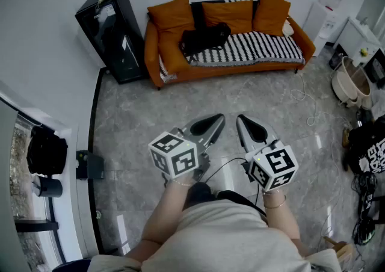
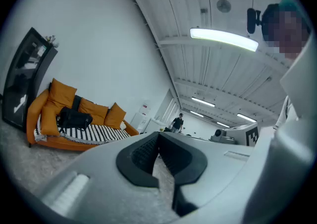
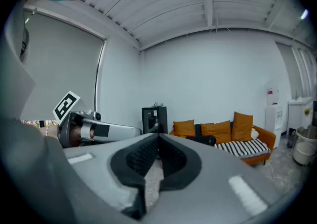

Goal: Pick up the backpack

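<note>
A black backpack [image 1: 204, 37] lies on the orange sofa [image 1: 165, 54], toward its left end, against the back cushions. It also shows in the left gripper view as the black backpack [image 2: 74, 118] and small in the right gripper view as the backpack [image 3: 202, 140]. Both grippers are held side by side in front of the person, well short of the sofa. My left gripper [image 1: 218, 121] is shut with nothing in it. My right gripper [image 1: 242, 121] is shut and empty too. Their tips meet in both gripper views.
A black glass cabinet [image 1: 114, 33] stands left of the sofa. A striped blanket [image 1: 252, 47] covers the seat. White appliances [image 1: 328, 15] and a bin [image 1: 352, 84] crowd the right side, with cables [image 1: 304, 93] on the grey floor [image 1: 138, 108]. A person [image 2: 177, 121] stands far off.
</note>
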